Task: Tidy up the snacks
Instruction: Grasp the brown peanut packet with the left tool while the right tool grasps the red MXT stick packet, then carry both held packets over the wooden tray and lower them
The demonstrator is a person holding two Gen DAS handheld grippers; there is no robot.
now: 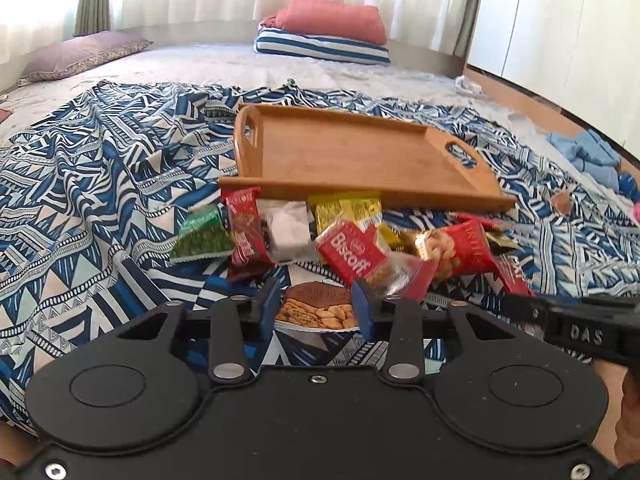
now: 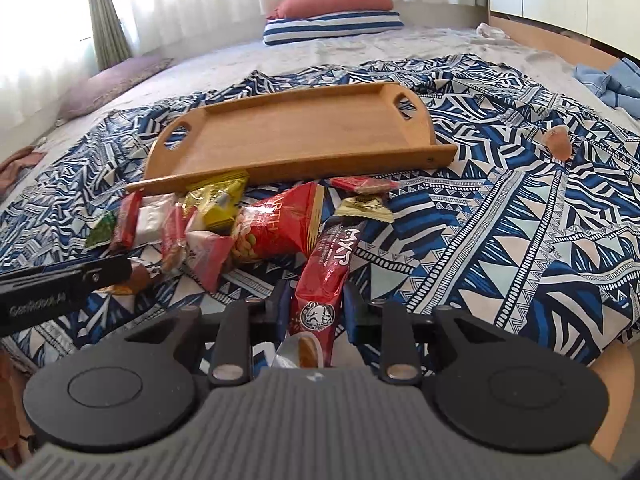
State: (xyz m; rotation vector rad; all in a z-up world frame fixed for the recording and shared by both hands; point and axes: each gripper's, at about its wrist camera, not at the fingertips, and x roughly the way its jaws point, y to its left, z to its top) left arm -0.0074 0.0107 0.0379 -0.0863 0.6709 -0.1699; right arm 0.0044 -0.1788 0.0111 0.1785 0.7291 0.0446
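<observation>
A coral pillow [image 1: 334, 20] lies on a striped cushion [image 1: 320, 49]; a purple pillow [image 1: 84, 54] rests well apart.
</observation>
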